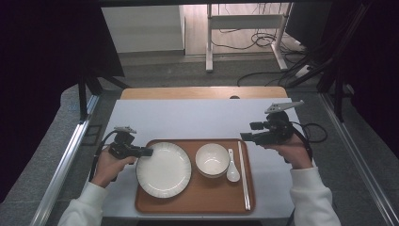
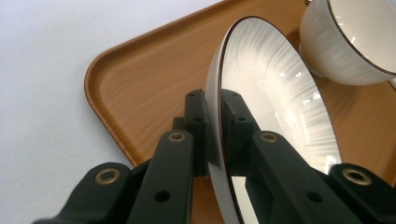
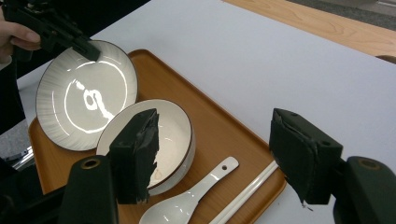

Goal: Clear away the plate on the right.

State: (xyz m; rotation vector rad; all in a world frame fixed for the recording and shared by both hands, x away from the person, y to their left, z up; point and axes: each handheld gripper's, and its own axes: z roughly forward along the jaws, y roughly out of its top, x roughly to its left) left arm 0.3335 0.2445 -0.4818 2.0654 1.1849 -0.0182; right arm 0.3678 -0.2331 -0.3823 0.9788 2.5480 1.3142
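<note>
Pinching the plate (image 1: 163, 169) by its rim, the left tongs (image 1: 147, 152) can lift it from the tray (image 1: 195, 201), while the right tongs (image 1: 246, 137) wait spread above the desk (image 1: 197, 117).

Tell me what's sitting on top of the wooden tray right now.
On the tray sit a white plate, a white bowl, a ceramic spoon and chopsticks. The left tongs clamp the plate's rim. The tray surface beneath the dishes is covered.
</note>
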